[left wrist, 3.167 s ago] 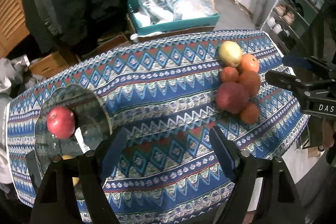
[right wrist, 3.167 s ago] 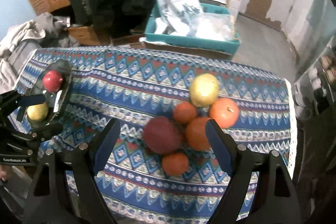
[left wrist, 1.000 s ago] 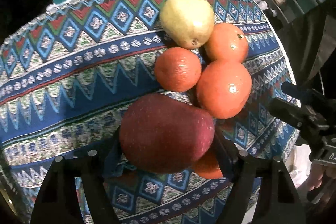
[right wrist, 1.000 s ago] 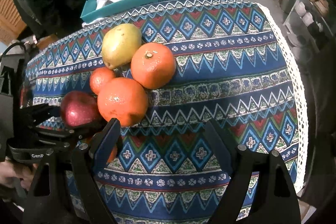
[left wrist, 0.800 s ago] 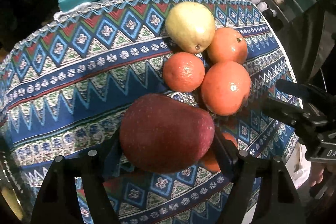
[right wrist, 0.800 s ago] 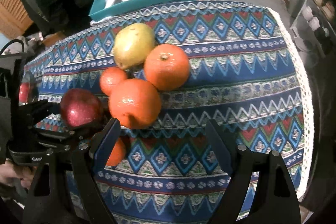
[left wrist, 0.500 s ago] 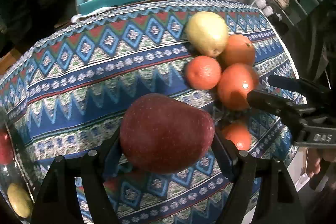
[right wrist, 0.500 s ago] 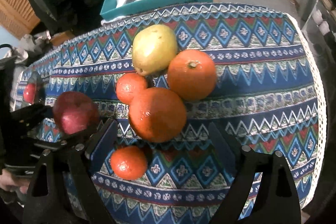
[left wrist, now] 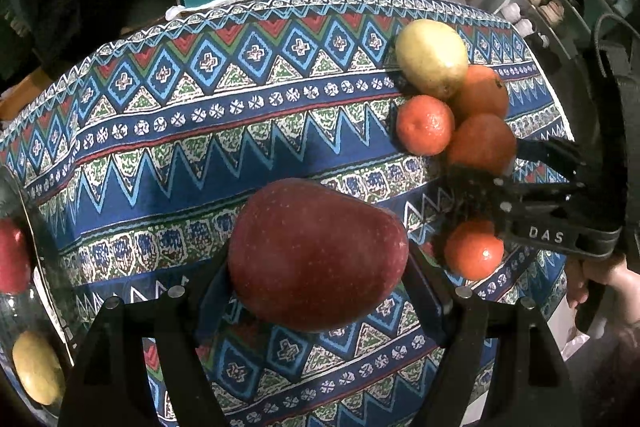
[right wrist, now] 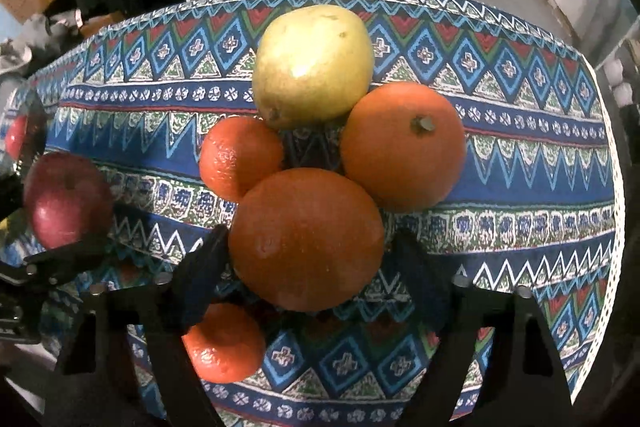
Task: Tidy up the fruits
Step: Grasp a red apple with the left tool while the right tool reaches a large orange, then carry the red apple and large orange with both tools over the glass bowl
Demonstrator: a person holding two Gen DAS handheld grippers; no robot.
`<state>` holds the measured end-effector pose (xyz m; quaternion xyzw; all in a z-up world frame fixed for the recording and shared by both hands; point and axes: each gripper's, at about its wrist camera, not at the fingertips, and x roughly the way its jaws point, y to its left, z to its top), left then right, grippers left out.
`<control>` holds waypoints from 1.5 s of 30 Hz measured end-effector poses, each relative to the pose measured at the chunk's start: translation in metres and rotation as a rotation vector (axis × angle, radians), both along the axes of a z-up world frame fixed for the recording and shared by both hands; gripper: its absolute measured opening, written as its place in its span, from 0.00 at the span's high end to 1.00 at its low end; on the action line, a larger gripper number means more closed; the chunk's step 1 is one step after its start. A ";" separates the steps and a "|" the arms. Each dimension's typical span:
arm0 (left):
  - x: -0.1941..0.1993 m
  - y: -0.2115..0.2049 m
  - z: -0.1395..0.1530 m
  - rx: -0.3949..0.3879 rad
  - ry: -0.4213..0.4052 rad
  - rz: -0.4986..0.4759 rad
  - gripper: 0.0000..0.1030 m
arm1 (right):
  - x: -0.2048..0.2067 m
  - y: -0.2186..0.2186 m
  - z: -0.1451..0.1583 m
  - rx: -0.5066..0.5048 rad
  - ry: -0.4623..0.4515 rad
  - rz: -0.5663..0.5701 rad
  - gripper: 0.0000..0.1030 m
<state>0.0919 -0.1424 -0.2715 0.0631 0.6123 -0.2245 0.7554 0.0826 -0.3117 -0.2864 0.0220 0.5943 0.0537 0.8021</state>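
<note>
Left tongs [left wrist: 318,267]: clamp the red apple [left wrist: 318,253], lifted for carrying.
Right tongs [right wrist: 308,267]: closing around the big orange [right wrist: 308,237], lower centre, to lift it.

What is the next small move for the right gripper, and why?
Probably finish closing on the large round orange. The right gripper already straddles it, jaws closing, pads apparently not yet pressing. The left gripper holds the dark red apple, clear of the pile.
</note>
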 end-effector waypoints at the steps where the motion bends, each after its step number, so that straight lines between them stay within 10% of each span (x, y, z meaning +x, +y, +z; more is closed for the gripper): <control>1: 0.000 0.000 0.000 0.002 0.000 0.001 0.23 | 0.001 0.001 0.000 -0.001 -0.007 0.006 0.29; 45: -0.049 0.062 0.113 -0.058 -0.230 0.061 0.23 | -0.052 0.066 0.153 0.050 -0.364 0.103 0.32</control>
